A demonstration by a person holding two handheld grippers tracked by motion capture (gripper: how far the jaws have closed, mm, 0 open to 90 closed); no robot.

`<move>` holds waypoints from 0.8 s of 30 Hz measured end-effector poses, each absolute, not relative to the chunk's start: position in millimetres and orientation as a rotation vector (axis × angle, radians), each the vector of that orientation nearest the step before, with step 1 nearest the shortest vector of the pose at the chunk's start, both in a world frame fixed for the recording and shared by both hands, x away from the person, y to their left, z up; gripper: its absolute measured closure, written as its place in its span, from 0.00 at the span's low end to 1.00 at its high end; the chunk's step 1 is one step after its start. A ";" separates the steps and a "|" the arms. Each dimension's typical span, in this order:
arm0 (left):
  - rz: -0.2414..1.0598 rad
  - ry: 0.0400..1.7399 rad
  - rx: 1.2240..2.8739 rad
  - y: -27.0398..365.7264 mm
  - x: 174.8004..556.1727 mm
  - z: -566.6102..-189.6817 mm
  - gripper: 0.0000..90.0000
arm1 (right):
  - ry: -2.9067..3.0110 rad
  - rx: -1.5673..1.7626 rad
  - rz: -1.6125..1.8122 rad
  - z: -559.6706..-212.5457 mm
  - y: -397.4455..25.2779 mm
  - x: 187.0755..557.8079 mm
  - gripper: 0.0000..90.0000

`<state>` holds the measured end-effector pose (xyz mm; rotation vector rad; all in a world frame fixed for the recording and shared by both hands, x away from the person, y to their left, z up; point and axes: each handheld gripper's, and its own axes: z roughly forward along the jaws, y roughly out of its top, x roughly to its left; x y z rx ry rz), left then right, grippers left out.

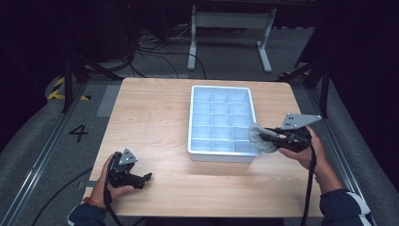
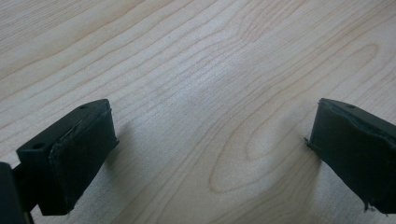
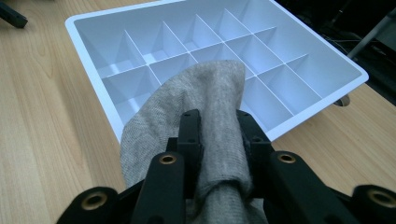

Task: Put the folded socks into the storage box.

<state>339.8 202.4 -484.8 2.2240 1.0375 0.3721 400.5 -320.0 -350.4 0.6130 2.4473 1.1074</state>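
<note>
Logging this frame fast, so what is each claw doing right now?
Left claw: open, jaws wide apart above the bare table, holding nothing.
Right claw: shut on the grey cloth, at the white divided tray.

Light wood-grain table [image 1: 155,117], rounded corners, sits on a grey floor. One thing directly on it: a white divided tray [image 1: 193,122], right of centre, long side running away from the person, near edge set back from the table's front edge. Left half is bare wood, front strip too. Tray walls sit flat on the top.
</note>
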 end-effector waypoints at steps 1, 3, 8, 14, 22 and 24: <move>0.372 1.038 2.224 202.4 339.8 -484.9 0.01 | 2.448 0.609 1.103 -350.2 -318.1 401.4 0.83; 0.372 1.038 2.224 202.4 339.8 -484.9 0.01 | 2.457 0.608 1.104 -350.1 -314.3 403.2 0.83; 0.372 1.038 2.224 202.4 339.8 -484.9 0.01 | 2.480 0.592 1.072 -351.2 -301.7 409.7 0.83; 0.372 1.038 2.224 202.4 339.8 -484.9 0.01 | 2.504 0.584 1.027 -355.3 -292.6 420.2 0.83; 0.373 1.038 2.224 202.4 339.7 -484.9 0.01 | 2.534 0.577 0.955 -361.2 -284.5 431.6 0.83; 0.373 1.038 2.224 202.4 339.8 -484.9 0.01 | 2.539 0.580 0.943 -362.0 -282.8 435.1 0.83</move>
